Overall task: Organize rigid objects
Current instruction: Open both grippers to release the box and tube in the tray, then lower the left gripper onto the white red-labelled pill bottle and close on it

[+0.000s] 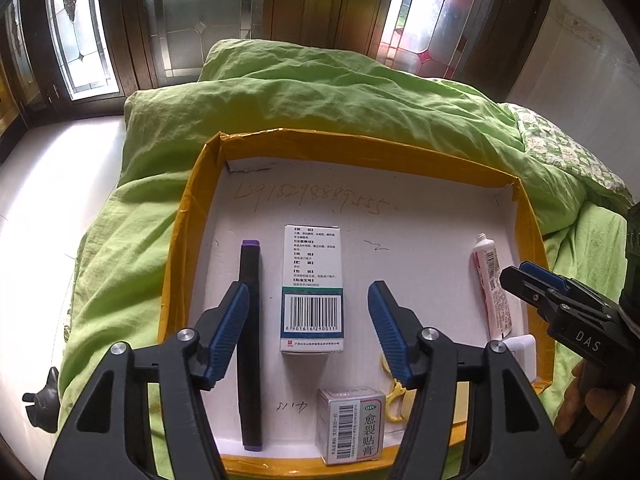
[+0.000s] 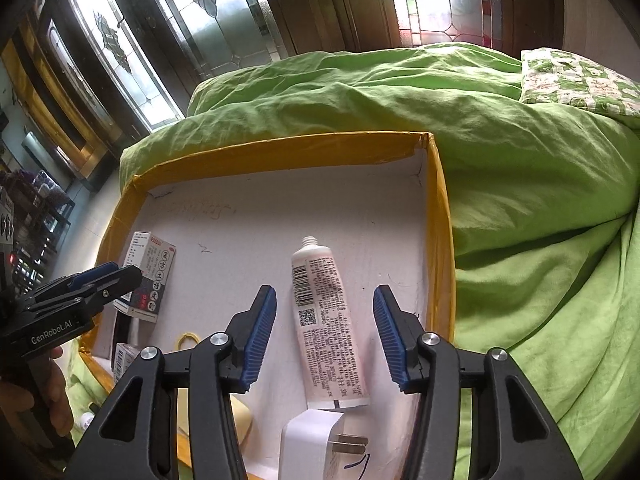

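Left wrist view: a shallow white cardboard tray edged with yellow tape [image 1: 188, 216] is seen resting on a rumpled green quilt [image 1: 320, 96], presumably so that small items can be laid out flat within it. The left gripper [image 1: 308, 332] is held above the tray with its blue ribbed pads spread and nothing pinched; a tall white medicine carton with a green band and barcode [image 1: 312, 288] lies flat directly beneath the gap, clear of both pads. A long black bar with purple ends [image 1: 250, 344] lies parallel just beside the carton, suggesting deliberate alignment. A small grey box printed with red Chinese characters [image 1: 350, 426] stands nearer the camera, a yellow plastic loop [image 1: 396, 396] beside it. Handwritten digits reading roughly "L915298889555" [image 1: 312, 198] are seen on the tray floor. The carton's barcode number is read as 6901616290011. "DAS" is moulded on the right gripper [image 1: 520, 276] at the tray's right edge.

Right wrist view: the right gripper [image 2: 325, 334] is likewise spread and empty, a white and pink squeeze tube without cap [image 2: 330, 328] lying lengthwise between the pads, untouched. A white wall plug [image 2: 316, 444] lies just below the tube. "GenRobot.AI" is printed on the left gripper [image 2: 100, 280]. The tube's small print cannot be read.
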A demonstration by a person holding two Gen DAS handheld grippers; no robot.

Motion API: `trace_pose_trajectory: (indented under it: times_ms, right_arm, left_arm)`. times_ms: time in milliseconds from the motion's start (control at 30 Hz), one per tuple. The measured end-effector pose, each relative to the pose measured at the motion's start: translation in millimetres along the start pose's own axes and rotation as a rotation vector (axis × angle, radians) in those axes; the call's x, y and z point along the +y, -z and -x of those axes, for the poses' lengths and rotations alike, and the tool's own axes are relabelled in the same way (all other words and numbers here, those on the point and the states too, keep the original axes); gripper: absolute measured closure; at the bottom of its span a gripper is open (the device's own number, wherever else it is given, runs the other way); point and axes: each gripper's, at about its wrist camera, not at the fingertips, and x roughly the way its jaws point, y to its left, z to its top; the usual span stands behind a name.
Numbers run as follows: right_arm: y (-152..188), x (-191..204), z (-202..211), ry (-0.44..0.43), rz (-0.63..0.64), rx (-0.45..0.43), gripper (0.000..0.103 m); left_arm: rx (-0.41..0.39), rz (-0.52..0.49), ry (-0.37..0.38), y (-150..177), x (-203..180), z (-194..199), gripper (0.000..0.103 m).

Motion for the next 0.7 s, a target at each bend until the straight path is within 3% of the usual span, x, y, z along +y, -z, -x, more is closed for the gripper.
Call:
trace_pose_trajectory:
  times_ms: [100, 233, 333, 467, 600, 700]
  right_arm:
    - [1.8, 2.3, 15.3, -0.031, -0.021, -0.023, 0.055]
    - [11.6, 3.9, 40.4, -0.099, -0.089, -0.044, 0.042]
    - [23.9, 8.0, 58.3, -0.141, -0.137, -0.047, 0.034]
    - [52.3, 18.1, 81.0, -0.195, -0.169, -0.042, 0.025]
    - [94.9, 18.6, 91.9, -0.265, -0.238, 0.011, 0.016]
    - [130.5, 14.6, 83.6, -0.318, -0.298, 0.107, 0.015]
  left_arm:
    - [-0.020, 0.015, 0.019, 11.2, 2.4, 21.2, 0.042]
    - [-0.043, 0.075, 0.025, 44.3, 13.2, 48.0, 0.030]
    - [-0.046, 0.112, 0.041, 75.4, 21.7, 62.4, 0.030]
    - [-0.036, 0.109, 0.002, 121.3, 26.5, 75.1, 0.030]
    - [-0.009, 0.103, -0.034, 162.8, 28.8, 84.1, 0.030]
    - [0.003, 0.120, -0.046, 184.9, 30.2, 88.6, 0.030]
